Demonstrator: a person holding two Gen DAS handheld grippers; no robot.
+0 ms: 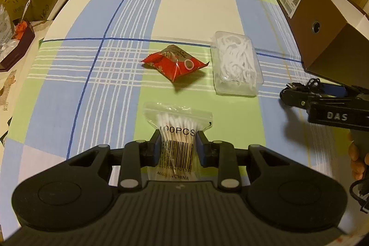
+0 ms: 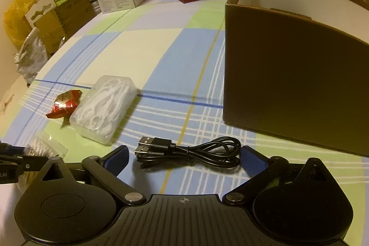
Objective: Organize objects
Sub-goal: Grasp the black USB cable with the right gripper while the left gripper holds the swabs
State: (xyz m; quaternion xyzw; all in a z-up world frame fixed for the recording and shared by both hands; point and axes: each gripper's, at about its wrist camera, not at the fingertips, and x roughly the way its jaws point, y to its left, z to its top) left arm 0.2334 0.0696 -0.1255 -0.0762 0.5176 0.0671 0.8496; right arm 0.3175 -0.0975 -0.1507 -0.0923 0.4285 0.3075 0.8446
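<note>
Clearly left gripper (image 1: pixel 177 142) fingers pinch the cotton swab bag (image 1: pixel 176 130) for lifting, while right gripper (image 2: pixel 184 157) fingers spread wide, straddling the USB cable (image 2: pixel 189 150) beside the brown box (image 2: pixel 295 75).

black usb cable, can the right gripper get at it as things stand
Probably yes. The right gripper is open, with its blue-padded fingers on either side of the coiled black USB cable lying on the tablecloth. Nothing lies across it; the brown box stands behind, apart.
</note>
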